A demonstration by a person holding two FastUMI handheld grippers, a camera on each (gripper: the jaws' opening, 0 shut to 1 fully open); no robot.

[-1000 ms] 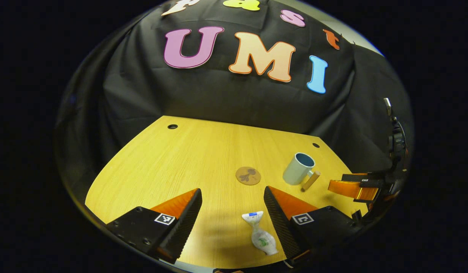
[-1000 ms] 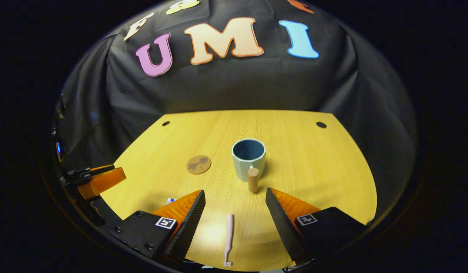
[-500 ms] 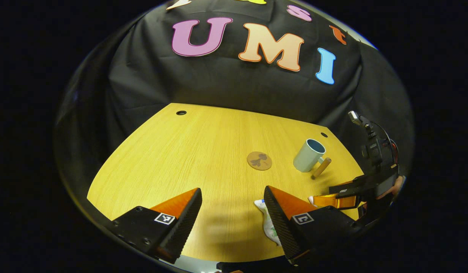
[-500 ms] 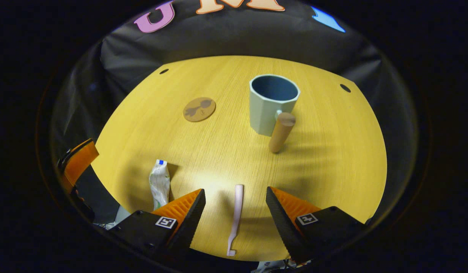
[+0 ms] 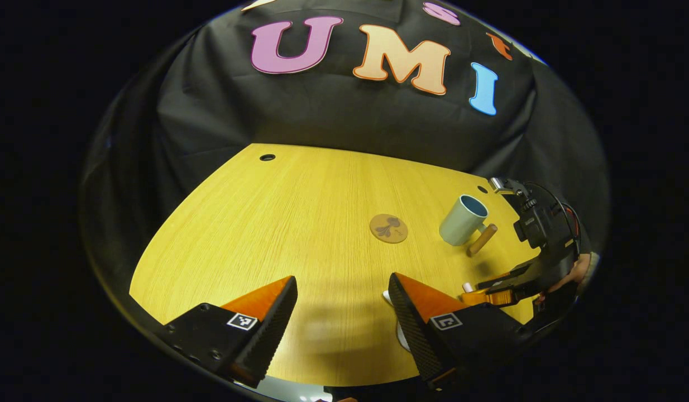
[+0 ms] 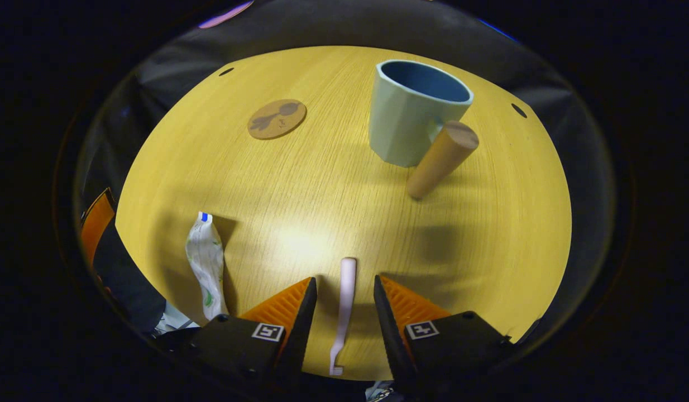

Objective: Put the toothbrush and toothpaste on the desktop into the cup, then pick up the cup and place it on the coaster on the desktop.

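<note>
Straddling the toothbrush (image 6: pixel 344 301), the right gripper (image 6: pixel 344 296) has its jaws narrowed but not pinching; scraped along the surface (image 6: pixel 322 184), the handle could be skidded away. Left gripper (image 5: pixel 341 293) jaws are spread.

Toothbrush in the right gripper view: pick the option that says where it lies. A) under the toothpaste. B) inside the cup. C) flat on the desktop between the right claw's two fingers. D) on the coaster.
C: the toothbrush lies flat on the desktop, running lengthwise through the gap of the right claw, well short of the cup, apart from the coaster and the toothpaste.
</note>
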